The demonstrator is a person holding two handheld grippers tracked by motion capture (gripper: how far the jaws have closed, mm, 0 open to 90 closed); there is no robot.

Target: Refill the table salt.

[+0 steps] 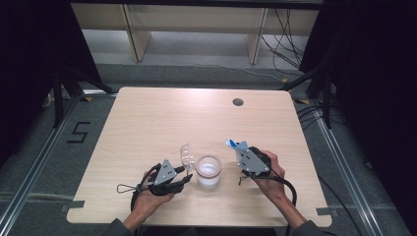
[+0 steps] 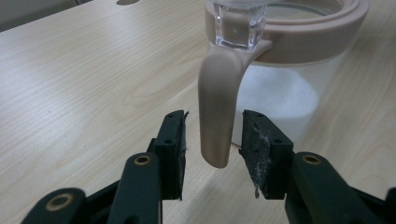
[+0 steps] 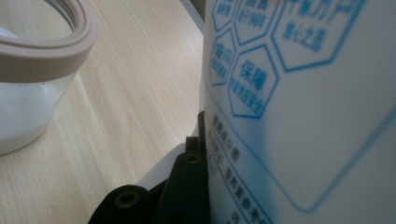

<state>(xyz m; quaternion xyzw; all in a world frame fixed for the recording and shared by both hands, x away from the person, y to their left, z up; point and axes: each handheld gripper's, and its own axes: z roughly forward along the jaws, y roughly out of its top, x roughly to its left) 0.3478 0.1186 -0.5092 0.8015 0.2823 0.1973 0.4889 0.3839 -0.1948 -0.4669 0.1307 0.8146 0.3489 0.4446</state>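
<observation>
**Jar handle between open jaws, packet clamped at right**

Seen from above on a pale wooden table (image 1: 147, 123), near its front edge. At far left, the left gripper (image 1: 186, 171) held low in the person's left hand (image 1: 147, 196), pointing right toward a clear jar (image 1: 208, 170) just beside it. From the left gripper view: jaws spread apart, one black pad (image 2: 172, 149) on each side of the jar's beige handle (image 2: 215, 112), with a gap showing between pad and handle on both sides; nothing gripped. Handle hanging downward from the beige rim (image 2: 308, 42), its tip free above the tabletop. A clear hinge block (image 2: 239, 25) sitting on top of the handle's root. Clear lid (image 1: 187, 156) flipped open, leaning back and left of the jar in the high view. Jar standing upright at table centre-front, white contents low inside.

Right of the jar, the right gripper (image 1: 242, 148) held in the right hand (image 1: 270, 177), angled up and leftward. Clamped on a white packet with blue print (image 3: 299, 107), the packet upright and rising above the jaws, near the jar's rim but apart from it. Farther back, a round cable hole (image 1: 238, 102) in the tabletop.
</observation>
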